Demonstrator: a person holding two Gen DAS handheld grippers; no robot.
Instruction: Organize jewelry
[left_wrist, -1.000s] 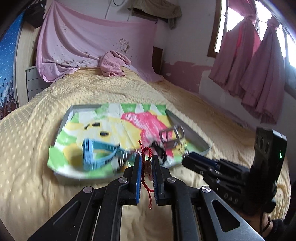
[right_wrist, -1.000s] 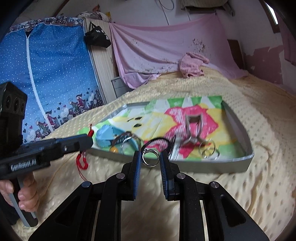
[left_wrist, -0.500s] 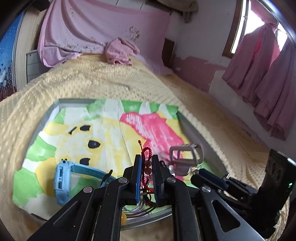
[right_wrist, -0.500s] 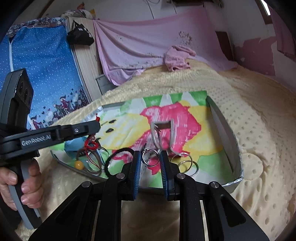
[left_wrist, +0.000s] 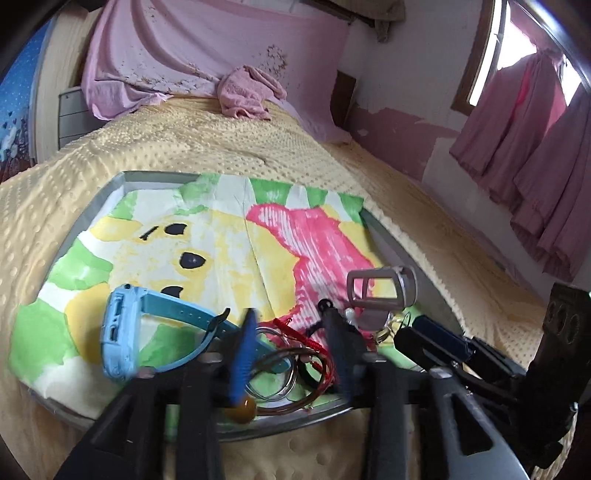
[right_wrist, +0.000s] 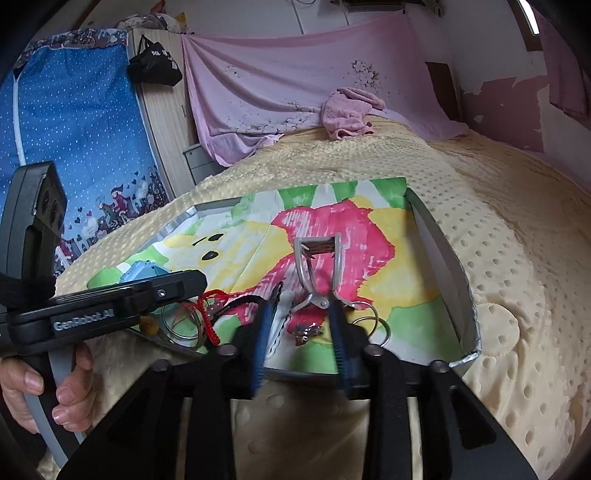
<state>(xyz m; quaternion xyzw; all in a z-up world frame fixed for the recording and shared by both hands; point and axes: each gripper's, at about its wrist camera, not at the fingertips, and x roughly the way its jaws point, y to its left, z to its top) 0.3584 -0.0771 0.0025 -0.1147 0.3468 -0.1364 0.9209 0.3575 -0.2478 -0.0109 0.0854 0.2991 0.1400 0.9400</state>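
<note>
A grey tray (left_wrist: 110, 188) with a painted paper liner lies on the yellow bed cover; it also shows in the right wrist view (right_wrist: 439, 240). My left gripper (left_wrist: 291, 332) is open over the tray's near edge, above the red cord bracelet (left_wrist: 314, 343), which lies among wire bangles (left_wrist: 273, 380) beside a blue watch (left_wrist: 122, 332). My right gripper (right_wrist: 303, 314) is open over the near edge, above a small silver ring piece (right_wrist: 306, 328). A metal clasp tool (right_wrist: 317, 269) and key rings (right_wrist: 369, 317) lie just beyond it.
A pink cloth (left_wrist: 247, 92) lies at the head of the bed. Pink curtains (left_wrist: 535, 147) hang on the right. A blue wardrobe cover (right_wrist: 74, 129) stands to the left. The yellow cover (right_wrist: 517, 258) surrounds the tray.
Both grippers have opened. The red bracelet dropped from the left one and the silver ring from the right one into the tray. Both moved closer to the tray.
</note>
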